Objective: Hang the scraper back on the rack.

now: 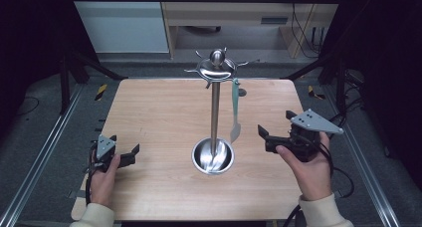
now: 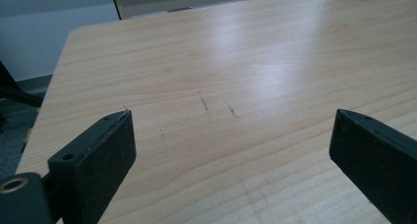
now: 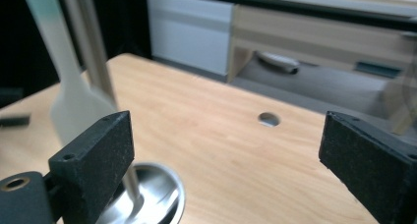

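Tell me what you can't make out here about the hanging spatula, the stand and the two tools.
- Spatula: in the right gripper view it is blurred and its handle is cut off by the top edge.
- Stand: in the high view its hooks are too small to show how the spatula hangs; in the right gripper view the right tool hides part of its base.
- Left tool: small and dark in the high view.

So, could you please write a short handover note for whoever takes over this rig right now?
Left gripper: open, holding nothing, low over the table at its left edge.
Right gripper: open, holding nothing, pointing at the utensil stand.
A pale spatula hangs from the stand's top hooks, its blade above the steel base dish.
Done: nothing visibly gripped.
Left: probably grasp the spatula and lift it off its hook.
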